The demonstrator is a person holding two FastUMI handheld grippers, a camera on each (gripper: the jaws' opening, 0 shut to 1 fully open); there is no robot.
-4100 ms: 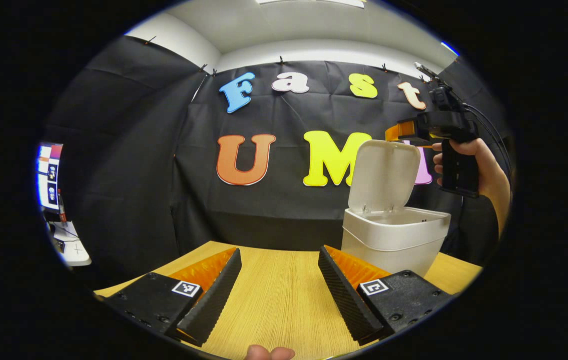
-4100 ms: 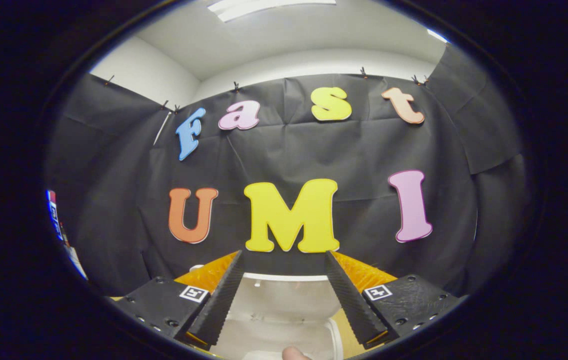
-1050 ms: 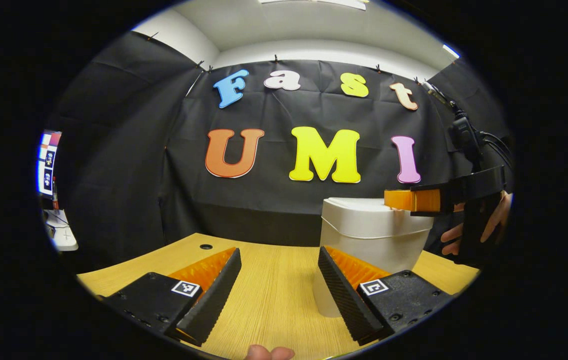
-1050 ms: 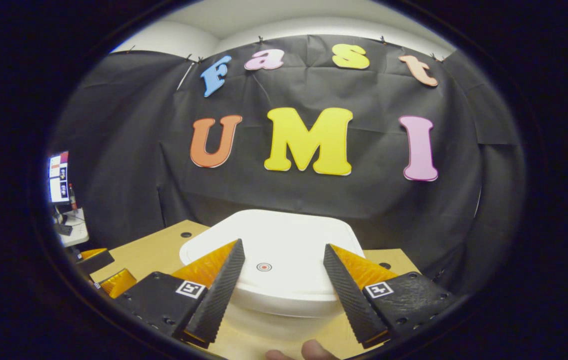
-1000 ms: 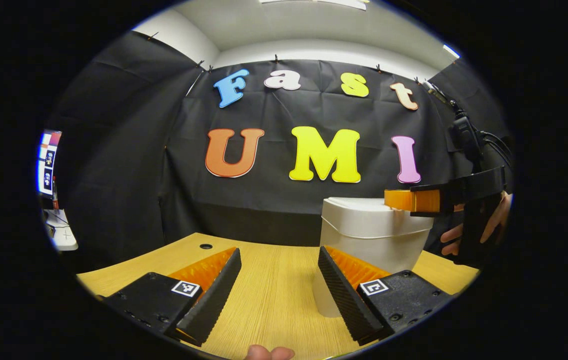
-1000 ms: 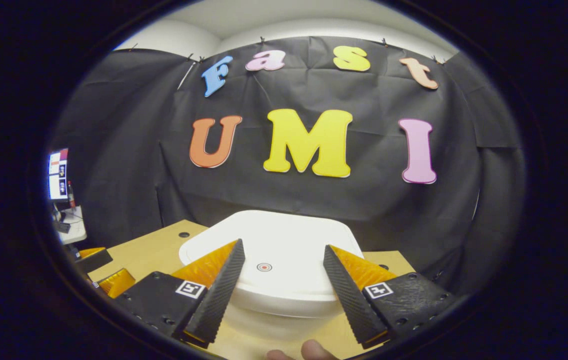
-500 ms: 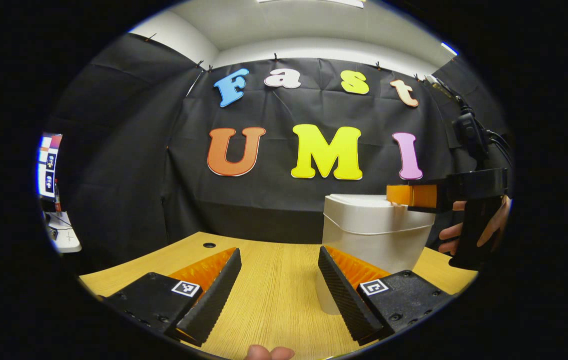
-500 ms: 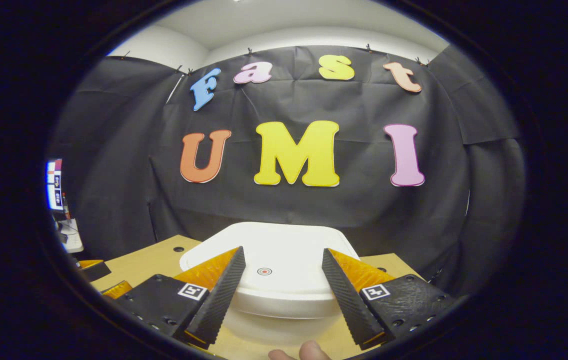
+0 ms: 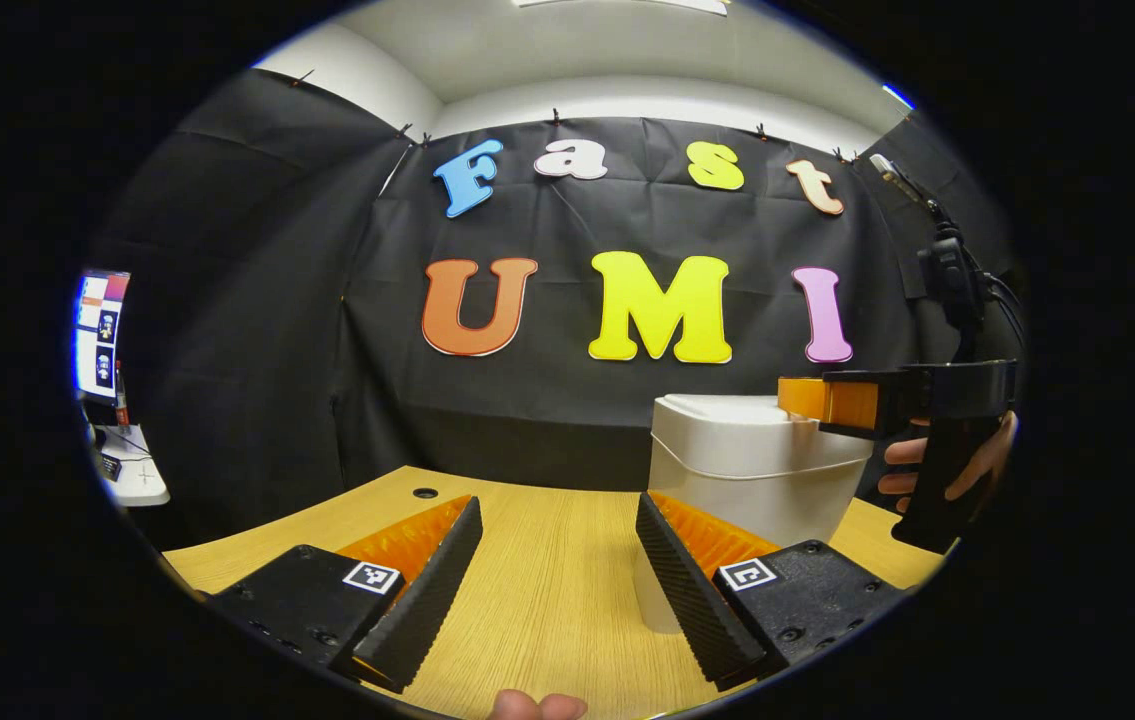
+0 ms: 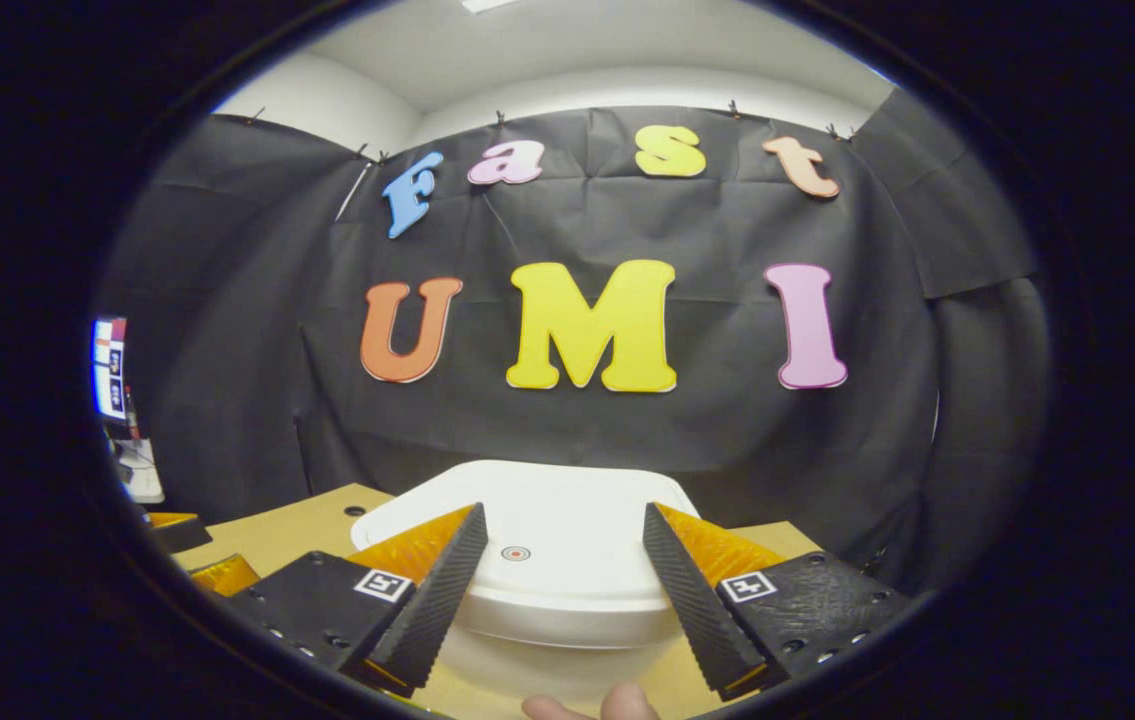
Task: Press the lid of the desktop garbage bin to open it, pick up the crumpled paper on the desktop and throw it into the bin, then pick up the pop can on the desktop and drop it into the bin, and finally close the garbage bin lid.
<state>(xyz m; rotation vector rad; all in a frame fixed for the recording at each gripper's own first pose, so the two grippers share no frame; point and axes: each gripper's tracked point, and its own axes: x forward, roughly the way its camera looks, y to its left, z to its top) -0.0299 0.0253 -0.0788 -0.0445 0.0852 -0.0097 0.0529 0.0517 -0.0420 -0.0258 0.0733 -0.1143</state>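
The white desktop bin stands on the wooden table with its lid down flat. My right gripper hovers open just over the near part of the lid, one finger on each side of the small red mark. In the left gripper view, the right gripper reaches level over the bin's top from the right, held by a hand. My left gripper is open and holds nothing, low over the table to the left of the bin.
A round cable hole lies in the table's far left part. A small side desk with a screen stands beyond the table's left edge. The left gripper's fingers show low at the left of the right gripper view.
The bin lid stood upright 4 s ago and is now down. Over the last second my right gripper has drawn back slightly from the lid. The left gripper has barely moved.
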